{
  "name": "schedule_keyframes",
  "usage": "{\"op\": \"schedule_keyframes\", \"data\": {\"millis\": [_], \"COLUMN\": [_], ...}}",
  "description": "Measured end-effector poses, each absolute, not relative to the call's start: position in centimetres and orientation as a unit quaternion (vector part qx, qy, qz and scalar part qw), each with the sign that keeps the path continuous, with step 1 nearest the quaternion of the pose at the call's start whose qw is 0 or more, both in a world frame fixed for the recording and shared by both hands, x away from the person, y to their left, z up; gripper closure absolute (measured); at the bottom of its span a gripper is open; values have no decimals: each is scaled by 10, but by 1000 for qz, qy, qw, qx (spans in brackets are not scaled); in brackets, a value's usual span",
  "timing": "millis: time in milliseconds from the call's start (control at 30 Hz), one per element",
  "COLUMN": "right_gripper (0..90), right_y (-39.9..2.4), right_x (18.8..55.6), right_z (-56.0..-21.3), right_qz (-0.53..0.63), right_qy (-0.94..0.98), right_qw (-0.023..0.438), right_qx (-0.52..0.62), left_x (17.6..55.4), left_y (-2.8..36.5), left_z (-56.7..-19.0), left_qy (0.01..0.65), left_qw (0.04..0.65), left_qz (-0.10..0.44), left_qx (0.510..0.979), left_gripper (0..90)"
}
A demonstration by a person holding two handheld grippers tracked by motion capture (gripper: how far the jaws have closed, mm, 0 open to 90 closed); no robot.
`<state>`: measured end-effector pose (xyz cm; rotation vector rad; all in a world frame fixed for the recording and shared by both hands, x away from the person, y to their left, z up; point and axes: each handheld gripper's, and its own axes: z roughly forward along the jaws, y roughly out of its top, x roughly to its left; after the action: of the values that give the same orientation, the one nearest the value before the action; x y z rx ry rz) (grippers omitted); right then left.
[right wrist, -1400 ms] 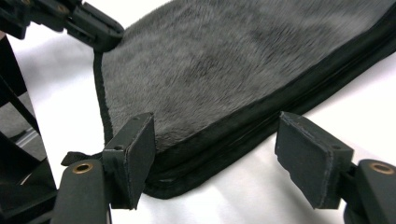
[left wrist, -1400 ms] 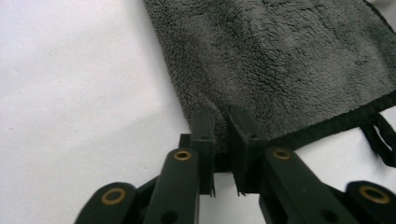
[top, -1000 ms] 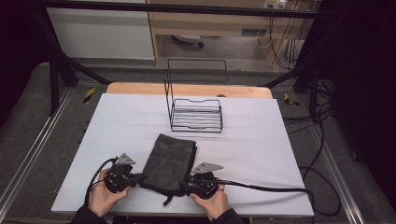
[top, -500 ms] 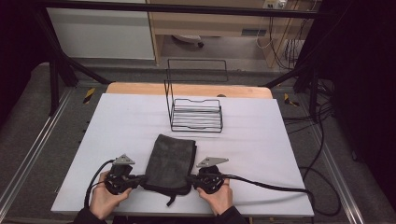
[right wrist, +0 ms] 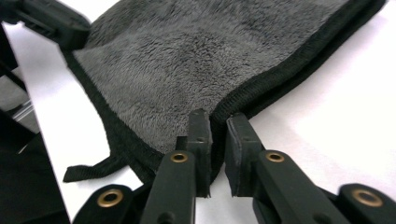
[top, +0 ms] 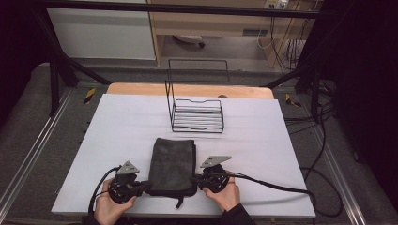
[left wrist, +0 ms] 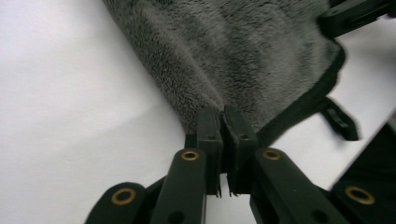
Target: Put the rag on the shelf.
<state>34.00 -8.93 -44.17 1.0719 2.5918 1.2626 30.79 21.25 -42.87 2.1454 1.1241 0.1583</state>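
A dark grey fleece towel (top: 172, 164) lies folded on the white table top (top: 263, 140), near the front edge. My left gripper (top: 142, 187) is shut on the towel's near left corner; in the left gripper view its jaws pinch the pile of the towel (left wrist: 243, 60) tightly. My right gripper (top: 198, 179) holds the near right corner. In the right gripper view the black hem of the towel (right wrist: 196, 60) runs between its jaws, which have just been opening a little but still press on it. A black hanging loop (right wrist: 86, 170) trails from the near edge.
A black wire rack (top: 197, 115) with a tall back frame stands past the towel, at mid table. A wooden strip (top: 141, 89) edges the far side. Black cables (top: 277, 185) trail from the grippers across the front right of the table.
The right gripper has shifted right and slightly up. The towel, skewed a second ago, now lies straighter, with its near edge drawn out between the two grippers.
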Motion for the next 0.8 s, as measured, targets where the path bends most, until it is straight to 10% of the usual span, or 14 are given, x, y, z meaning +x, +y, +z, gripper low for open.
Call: {"op": "schedule_keyframes", "data": {"millis": [433,800], "right_gripper": [229,80], "right_y": [-115,-139], "right_x": [355,369], "right_z": [-428,-434], "right_qz": [469,467], "right_qy": [811,802], "right_qw": [68,67], "right_qx": [344,366], "left_x": [328,362], "left_y": [231,234], "left_z": [-418,-414], "left_qy": [413,417], "left_qw": [376,377], "left_qz": [97,92], "left_qx": [824,822], "left_gripper": [422,126]}}
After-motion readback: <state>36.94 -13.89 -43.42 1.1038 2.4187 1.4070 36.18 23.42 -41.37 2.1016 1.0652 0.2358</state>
